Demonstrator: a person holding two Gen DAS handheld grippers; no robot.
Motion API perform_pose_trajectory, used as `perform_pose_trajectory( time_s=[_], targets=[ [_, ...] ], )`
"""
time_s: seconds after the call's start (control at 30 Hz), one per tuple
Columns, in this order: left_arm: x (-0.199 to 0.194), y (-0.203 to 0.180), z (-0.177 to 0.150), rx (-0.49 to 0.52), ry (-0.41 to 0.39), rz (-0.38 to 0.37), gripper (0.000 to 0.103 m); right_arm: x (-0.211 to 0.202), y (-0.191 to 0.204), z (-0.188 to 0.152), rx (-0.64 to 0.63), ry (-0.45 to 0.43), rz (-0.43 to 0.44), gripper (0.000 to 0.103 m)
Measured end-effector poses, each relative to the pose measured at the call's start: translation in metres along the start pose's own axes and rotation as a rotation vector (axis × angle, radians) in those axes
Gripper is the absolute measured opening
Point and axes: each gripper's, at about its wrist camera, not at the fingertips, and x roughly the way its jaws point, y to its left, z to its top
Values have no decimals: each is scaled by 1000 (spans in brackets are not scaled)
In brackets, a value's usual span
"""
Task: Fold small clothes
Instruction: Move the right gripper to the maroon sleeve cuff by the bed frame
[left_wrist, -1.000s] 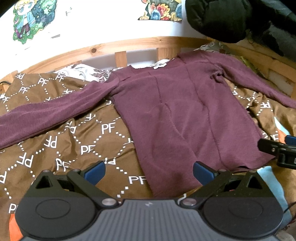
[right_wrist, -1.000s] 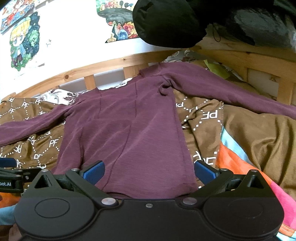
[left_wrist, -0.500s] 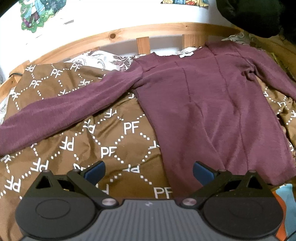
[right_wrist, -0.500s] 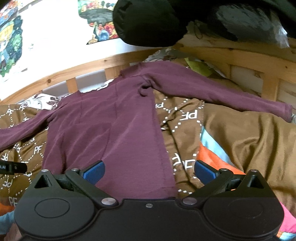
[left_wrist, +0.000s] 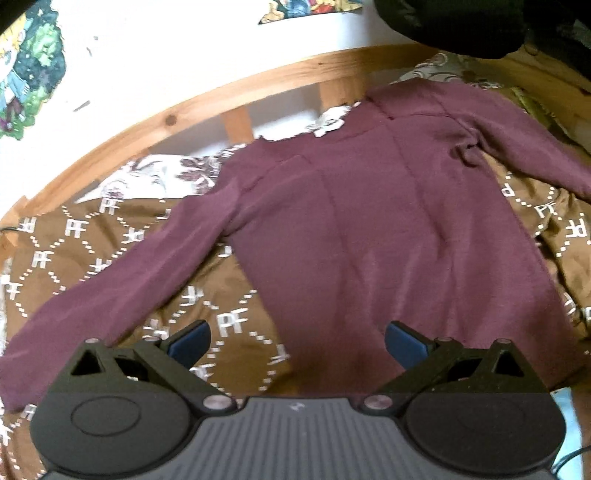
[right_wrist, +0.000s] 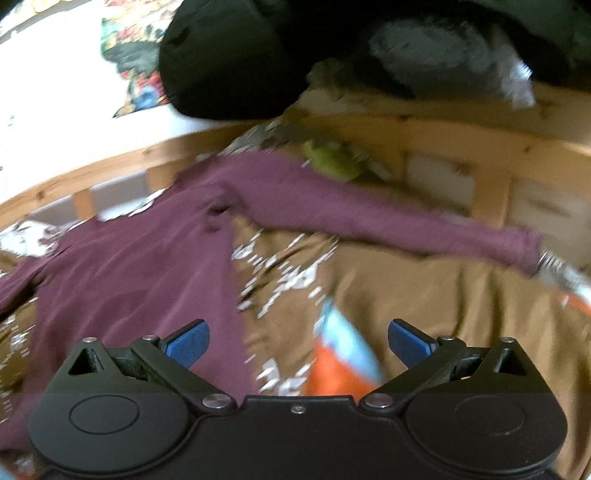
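Right-wrist view is motion-blurred. Both the left gripper (left_wrist: 297, 341) and right gripper (right_wrist: 298, 341) hover spread wide, empty, near the maroon shirt (left_wrist: 388, 236) hem.

Maroon long-sleeved top (left_wrist: 388, 236), flat and unfolded, sleeves outspread on bed

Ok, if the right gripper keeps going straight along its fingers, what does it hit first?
Probably the brown patterned blanket, just right of the maroon long-sleeve top. The open right gripper aims between the top's side edge and its outstretched sleeve. Blur makes depth uncertain.
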Motion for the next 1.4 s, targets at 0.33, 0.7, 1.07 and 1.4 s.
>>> perform_pose_trajectory(
  time_s=[0.33, 0.7, 1.07, 1.4],
  targets=[
    [47, -29, -5, -105, 167, -62, 102, 45, -67, 20, 154, -24, -113, 103],
    [56, -32, -17, -89, 188, -53, 102, 56, -81, 20, 169, 47, -205, 103],
    [55, -43, -32, -45, 204, -17, 102, 89, -94, 35, 328, 141, -233, 103],
    [54, -49, -34, -72, 165, -73, 102, 88, -96, 23, 418, -21, -214, 103]
  ],
)
